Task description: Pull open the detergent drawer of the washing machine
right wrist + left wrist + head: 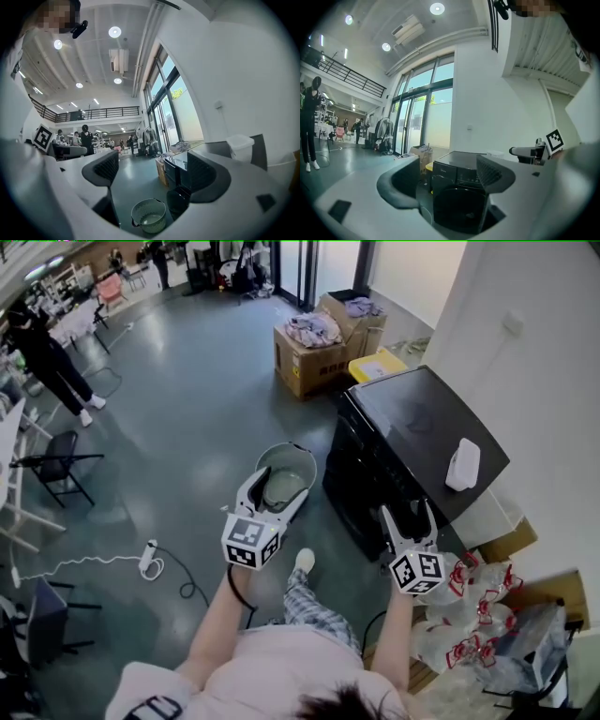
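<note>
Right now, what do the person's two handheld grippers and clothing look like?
Both the left gripper and the right gripper are white plastic two-pronged forks, each carrying a white cube with black square markers. Their inner pads are dark grey and ribbed. The person wears a pale pink short-sleeved top.

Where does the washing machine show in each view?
Head view: washing machine right of centre, its dark top in full sight.
Left gripper view: washing machine bottom centre, framed between the jaws.
Right gripper view: washing machine lower centre, beside the right-hand jaw.
Shared landmark: cardboard boxes beyond it.
</note>
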Demonstrator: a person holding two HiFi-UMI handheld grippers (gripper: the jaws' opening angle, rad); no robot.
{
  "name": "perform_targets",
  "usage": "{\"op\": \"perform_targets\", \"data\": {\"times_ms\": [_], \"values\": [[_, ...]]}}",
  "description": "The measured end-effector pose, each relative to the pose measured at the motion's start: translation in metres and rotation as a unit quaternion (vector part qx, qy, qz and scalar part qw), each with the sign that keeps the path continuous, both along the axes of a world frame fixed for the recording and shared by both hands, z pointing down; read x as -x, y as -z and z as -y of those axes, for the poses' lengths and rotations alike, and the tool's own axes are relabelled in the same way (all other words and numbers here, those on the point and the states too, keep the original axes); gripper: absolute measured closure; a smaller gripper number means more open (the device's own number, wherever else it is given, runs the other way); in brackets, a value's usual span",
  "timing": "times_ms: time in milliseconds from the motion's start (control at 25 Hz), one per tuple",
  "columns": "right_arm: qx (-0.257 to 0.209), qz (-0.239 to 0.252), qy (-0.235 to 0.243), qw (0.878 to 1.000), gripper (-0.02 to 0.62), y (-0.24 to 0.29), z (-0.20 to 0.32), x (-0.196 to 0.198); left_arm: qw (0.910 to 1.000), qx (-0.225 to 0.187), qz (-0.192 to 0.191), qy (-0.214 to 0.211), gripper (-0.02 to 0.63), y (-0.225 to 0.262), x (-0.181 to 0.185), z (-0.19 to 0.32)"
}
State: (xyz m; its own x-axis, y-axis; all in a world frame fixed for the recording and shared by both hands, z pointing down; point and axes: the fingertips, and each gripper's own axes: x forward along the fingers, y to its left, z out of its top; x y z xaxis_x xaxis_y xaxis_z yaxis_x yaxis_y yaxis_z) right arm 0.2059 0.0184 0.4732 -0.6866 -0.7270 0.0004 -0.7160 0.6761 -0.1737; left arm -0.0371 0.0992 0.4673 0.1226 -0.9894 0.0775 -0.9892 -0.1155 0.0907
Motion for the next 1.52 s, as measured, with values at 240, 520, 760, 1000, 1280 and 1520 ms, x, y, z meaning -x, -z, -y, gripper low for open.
{"op": "perform_targets", "data": {"times_ms": [240,520,760,1000,1280,1520], "values": [[0.008,-0.008,0.017,1.0,0.143,-0.003,0.081,0.058,1.0,-0.003,0.004,-0.007,0.239,-0.002,0.033,0.088],[0.003,-0.018,0.01,1.0,0.144,0.003,0.175,0.1,0.9996,0.003,0.007,-0.029,0.239,-0.003,0.062,0.196],[0.013,-0.019,-0.013,1.0,0.144,0.0,0.227,0.111,0.9986,0.007,0.018,-0.048,0.239,-0.003,0.074,0.259],[0.025,-0.023,-0.03,0.999,0.144,-0.005,0.255,0.119,0.9967,0.019,0.016,-0.077,0.239,-0.01,0.076,0.304],[0.028,-0.025,-0.066,0.997,0.144,-0.004,0.28,0.129,0.9922,0.028,0.019,-0.12,0.241,-0.016,0.083,0.343],[0.038,-0.045,-0.086,0.995,0.146,-0.005,0.293,0.142,0.9831,0.05,0.033,-0.173,0.239,-0.024,0.083,0.368]]}}
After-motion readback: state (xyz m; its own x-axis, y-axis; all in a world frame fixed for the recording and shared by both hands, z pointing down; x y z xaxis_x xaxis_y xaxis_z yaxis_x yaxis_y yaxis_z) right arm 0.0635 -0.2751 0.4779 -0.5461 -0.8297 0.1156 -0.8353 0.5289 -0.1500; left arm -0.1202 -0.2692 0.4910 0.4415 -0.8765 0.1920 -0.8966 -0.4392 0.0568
